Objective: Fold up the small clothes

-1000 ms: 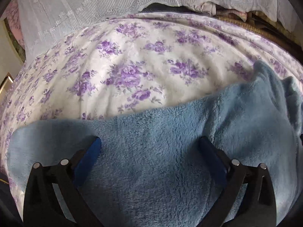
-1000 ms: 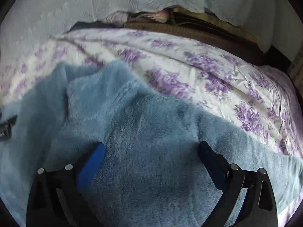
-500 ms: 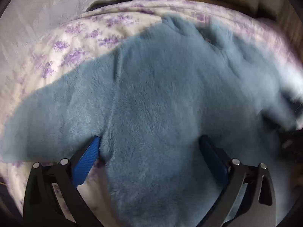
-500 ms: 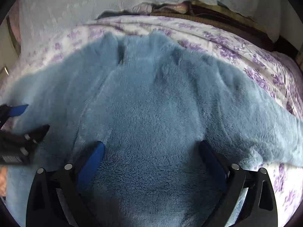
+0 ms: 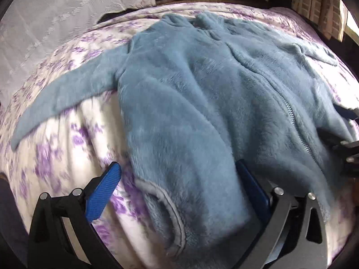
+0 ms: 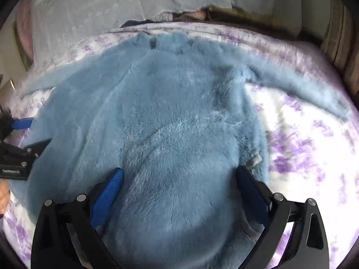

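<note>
Basically, the bed [image 5: 56, 152] carried everything: a floral purple-and-white cover [image 6: 303, 134], with a pale lace-patterned cloth [image 5: 56, 22] piled along the far edge and something brown and woven [image 5: 318, 6] past the far right corner. The blue fleece jacket [image 5: 190, 103] lay spread across the middle of the bed, collar toward the far edge, hem toward the near edge, so its long axis ran near-to-far, straight ahead of both grippers.

One sleeve [image 5: 62, 96] stretched out toward the left edge; in the right wrist view the other sleeve [image 6: 303, 87] ran toward the right edge. The zipper [image 5: 289, 112] ran down the front, right of centre in the left view.

The left gripper [image 5: 179, 179] sat at the hem's left corner, jaws spread wide, one finger off the fleece over bare cover, the other on or against the fabric; nothing was pinched. The right gripper [image 6: 179, 181] was also wide apart, both fingers resting over the jacket's lower right part, no grasp visible. Each was nearer its own side's sleeve.

Judgement: folding had not begun; a likely next move was taking a sleeve or side inward across the long axis. Nothing stood in the way on the cover. Thick, soft fleece would probably bunch and slip from a shallow pinch. Frames were blurred, so exact contact was unclear.
</note>
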Available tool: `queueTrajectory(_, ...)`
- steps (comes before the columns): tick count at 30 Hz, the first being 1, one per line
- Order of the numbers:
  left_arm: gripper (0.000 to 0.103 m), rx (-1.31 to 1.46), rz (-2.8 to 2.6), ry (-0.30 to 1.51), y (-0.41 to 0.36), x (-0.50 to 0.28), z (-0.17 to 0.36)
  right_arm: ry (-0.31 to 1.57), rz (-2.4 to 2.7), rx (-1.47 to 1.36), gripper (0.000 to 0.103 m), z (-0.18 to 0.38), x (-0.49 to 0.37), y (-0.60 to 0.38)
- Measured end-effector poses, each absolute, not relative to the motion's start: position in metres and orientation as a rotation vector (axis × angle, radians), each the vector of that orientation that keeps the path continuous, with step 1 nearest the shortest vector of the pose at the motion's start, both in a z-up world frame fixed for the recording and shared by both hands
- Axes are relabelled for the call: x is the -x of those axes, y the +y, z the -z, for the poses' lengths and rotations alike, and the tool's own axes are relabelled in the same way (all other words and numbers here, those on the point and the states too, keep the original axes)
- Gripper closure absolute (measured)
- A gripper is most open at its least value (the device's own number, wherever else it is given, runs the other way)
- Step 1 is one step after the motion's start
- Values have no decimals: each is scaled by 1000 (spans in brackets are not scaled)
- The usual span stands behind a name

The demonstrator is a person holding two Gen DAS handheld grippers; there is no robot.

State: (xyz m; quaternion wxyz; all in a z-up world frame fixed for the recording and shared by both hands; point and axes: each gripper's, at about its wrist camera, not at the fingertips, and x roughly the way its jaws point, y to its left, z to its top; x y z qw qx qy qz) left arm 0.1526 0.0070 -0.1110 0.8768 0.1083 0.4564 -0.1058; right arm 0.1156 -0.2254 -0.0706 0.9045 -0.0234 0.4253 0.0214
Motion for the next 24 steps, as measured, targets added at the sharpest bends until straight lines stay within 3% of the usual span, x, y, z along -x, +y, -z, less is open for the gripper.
queueTrajectory(6, 4, 22, 271, 996, 47, -133, 91, 818, -22, 60, 3, 49, -81, -220)
queueTrajectory(9, 4, -49, 239, 977, 45, -115, 95, 802, -84, 49, 3, 46, -64, -220)
queueTrajectory(13, 4, -126, 218, 1000, 36, -115, 106, 915, -96, 151, 3, 81, -73, -200)
queueTrajectory(16, 4, -94, 249, 1028, 47, -127, 92, 893, -155, 126, 4, 63, -72, -206)
queueTrajectory(20, 4, -21, 108, 999, 86, -162, 68, 806, -177, -107, 3, 23, -96, -264)
queueTrajectory(24, 4, 88, 68, 993, 101, -200, 50, 773, -10, -511, 3, 22, -140, -364)
